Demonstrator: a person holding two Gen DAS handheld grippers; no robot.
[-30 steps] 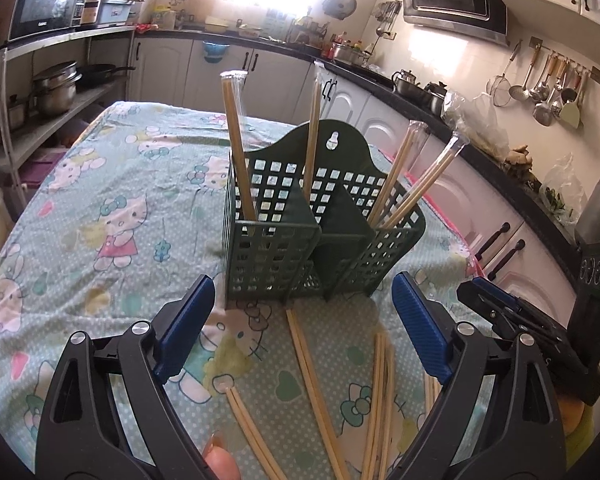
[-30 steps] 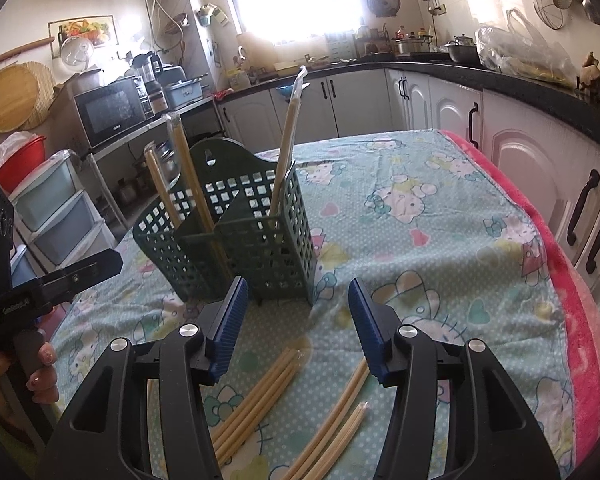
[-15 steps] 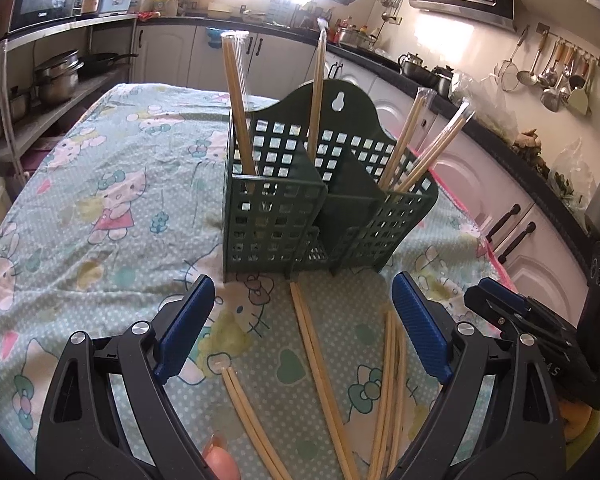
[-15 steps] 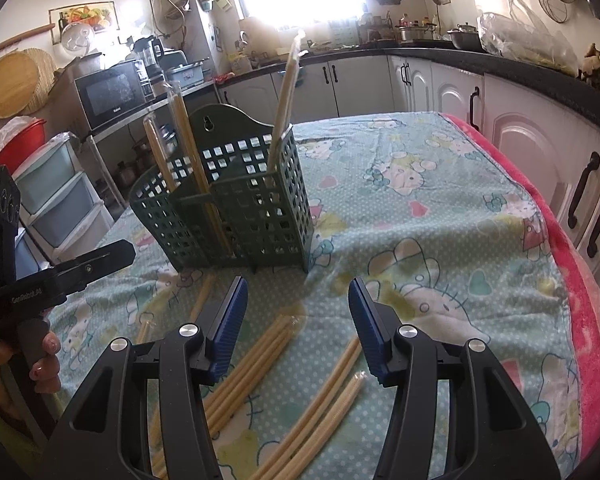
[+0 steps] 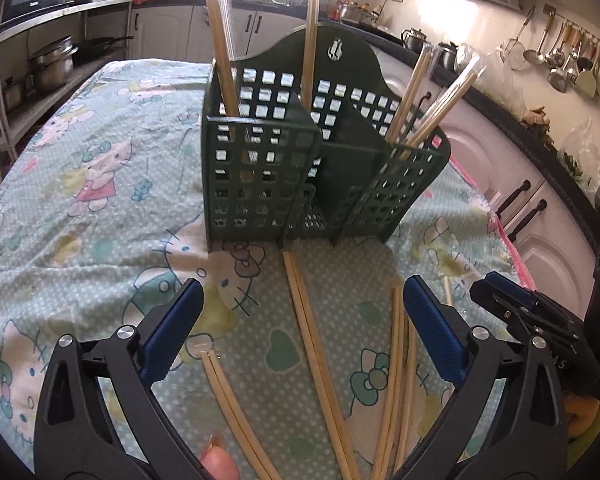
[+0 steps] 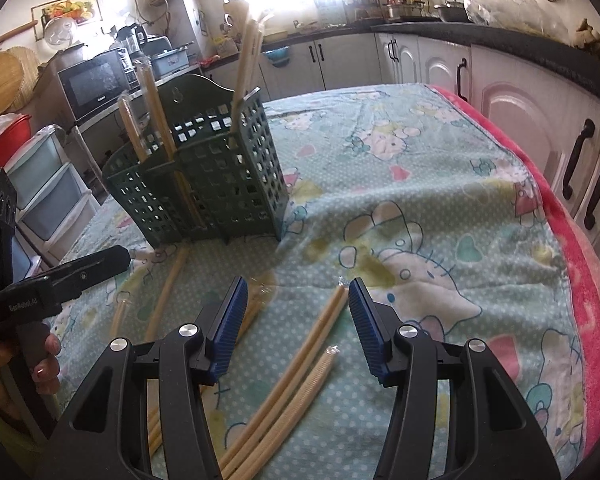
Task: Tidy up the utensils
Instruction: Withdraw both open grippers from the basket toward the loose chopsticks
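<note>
A dark green slotted utensil holder stands upright on the table, with wrapped chopstick pairs upright in its compartments; it also shows in the right wrist view. Several loose chopstick pairs lie on the cloth in front of it. My left gripper is open and empty, low over those pairs. My right gripper is open and empty, with a chopstick pair lying between its fingers on the cloth.
The table wears a Hello Kitty cloth with a pink edge on the right. White kitchen cabinets stand close beside the table. The right gripper shows at the left wrist view's right edge; the left gripper shows at the right wrist view's left.
Both grippers have moved down and closer to the holder and the loose chopsticks. Both stay open and empty.
</note>
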